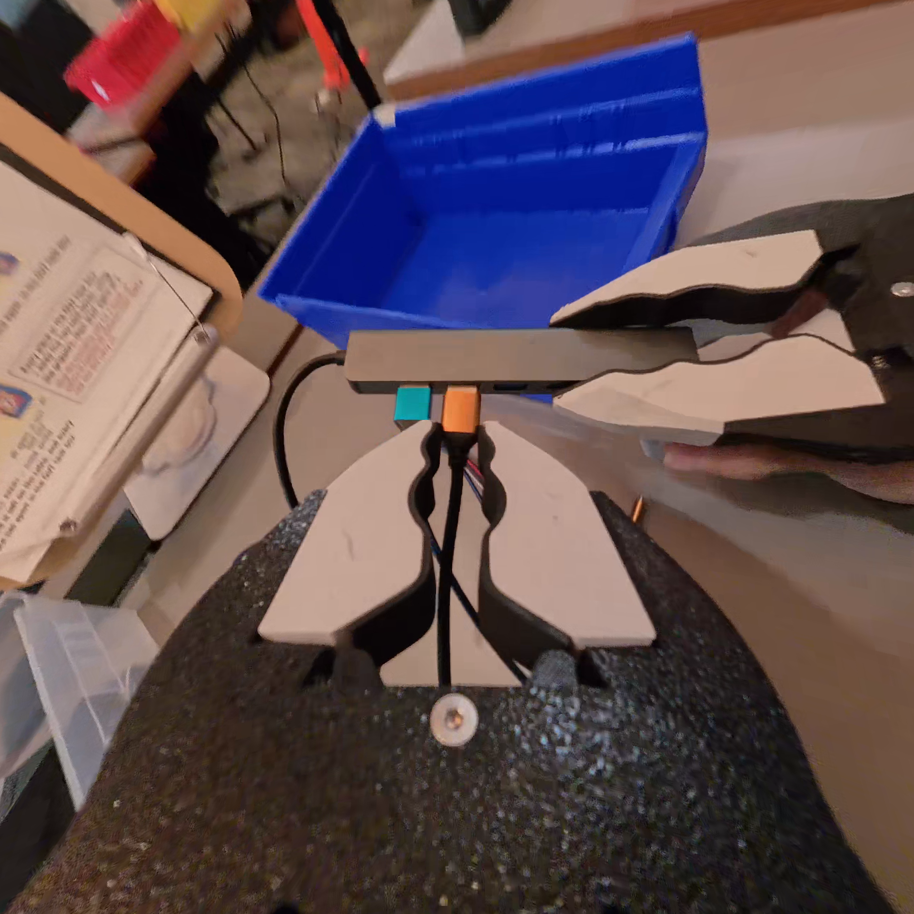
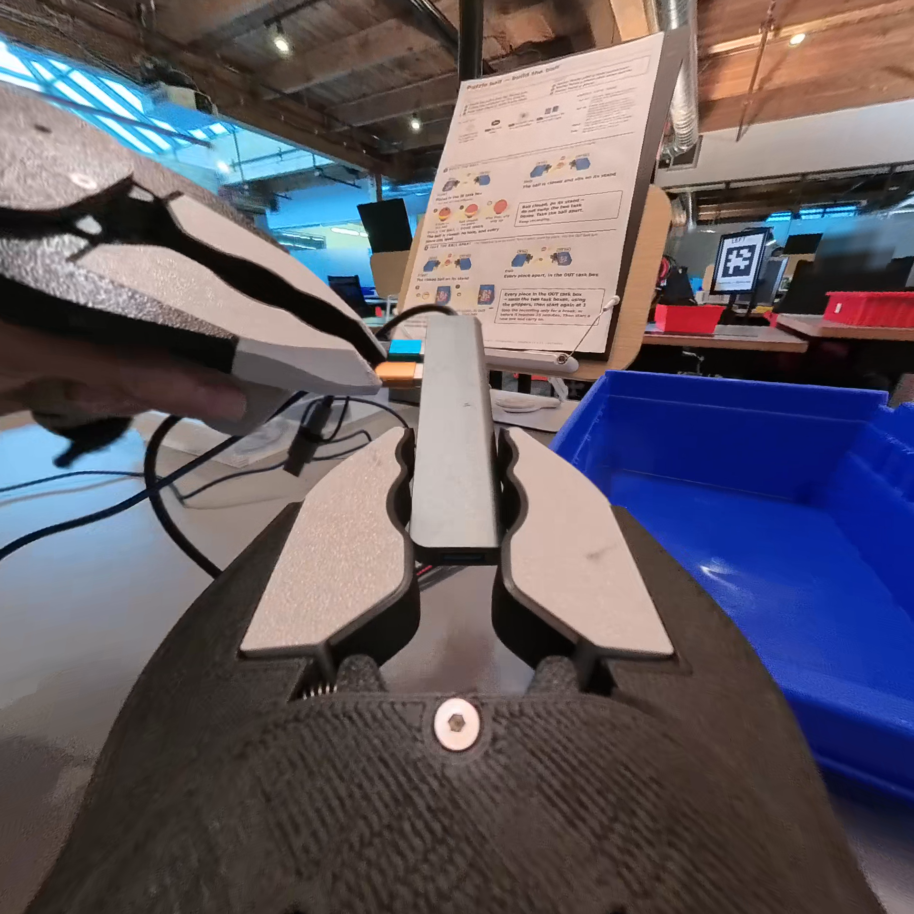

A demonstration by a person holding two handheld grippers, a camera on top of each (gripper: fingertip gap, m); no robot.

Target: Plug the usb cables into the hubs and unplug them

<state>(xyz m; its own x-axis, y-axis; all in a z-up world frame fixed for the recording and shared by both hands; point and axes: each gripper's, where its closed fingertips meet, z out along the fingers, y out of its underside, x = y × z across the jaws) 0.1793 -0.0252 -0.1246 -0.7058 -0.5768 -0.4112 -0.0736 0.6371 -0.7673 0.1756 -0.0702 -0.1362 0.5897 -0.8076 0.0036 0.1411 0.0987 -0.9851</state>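
left wrist view: the left hand-held gripper [image 1: 457, 435] was narrowed around the orange plug [image 1: 461, 406] seated in the grey hub [image 1: 494, 358], beside a teal plug [image 1: 413, 403].
right wrist view alone showed the right hand-held gripper [image 2: 455, 440] clamped on the hub's end, held above the desk [image 2: 99, 569] beside the blue bin [image 2: 742, 494].

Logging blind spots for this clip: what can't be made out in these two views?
- Left wrist view: left gripper tips hide the orange plug's rear, so its grip is unclear.
- Left wrist view: the teal plug's cable is hidden behind the fingers.
- Right wrist view: the hub's side ports face away.
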